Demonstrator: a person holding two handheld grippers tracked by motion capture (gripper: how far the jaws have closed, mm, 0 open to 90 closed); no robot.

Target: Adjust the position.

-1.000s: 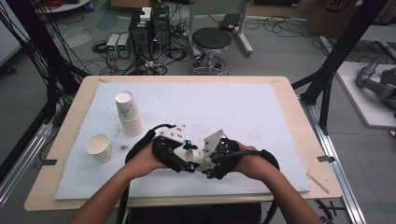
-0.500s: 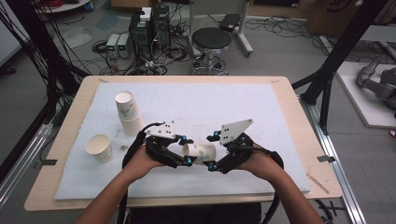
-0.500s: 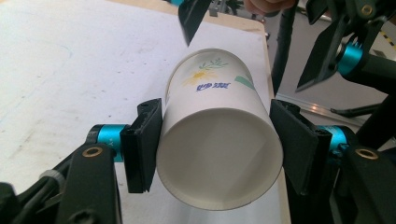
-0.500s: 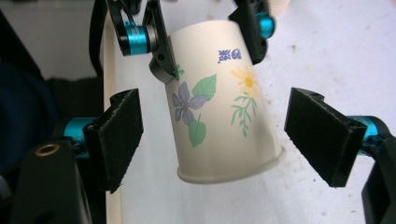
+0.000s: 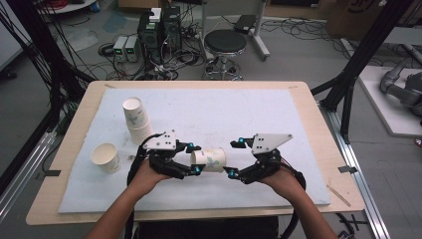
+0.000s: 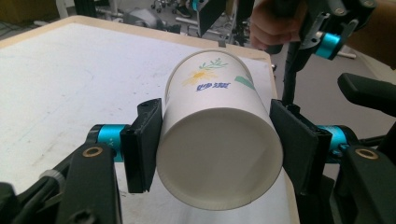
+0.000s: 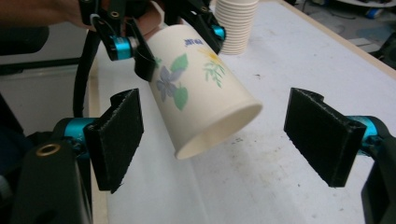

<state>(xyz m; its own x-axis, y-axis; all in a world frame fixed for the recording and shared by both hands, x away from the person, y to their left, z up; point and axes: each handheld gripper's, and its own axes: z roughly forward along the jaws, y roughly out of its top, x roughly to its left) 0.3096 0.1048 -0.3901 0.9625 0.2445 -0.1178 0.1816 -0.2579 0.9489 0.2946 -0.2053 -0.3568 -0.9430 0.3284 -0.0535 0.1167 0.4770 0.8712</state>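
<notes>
Both left gripper (image 5: 193, 158) jaws clamp the paper cup (image 5: 209, 160); right gripper (image 5: 232, 158) jaws stand apart beside it

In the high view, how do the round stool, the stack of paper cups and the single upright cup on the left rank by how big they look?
1. Round stool, though it sits farther off on the floor.
2. Stack of paper cups.
3. Single upright cup, a little smaller than the stack.
</notes>
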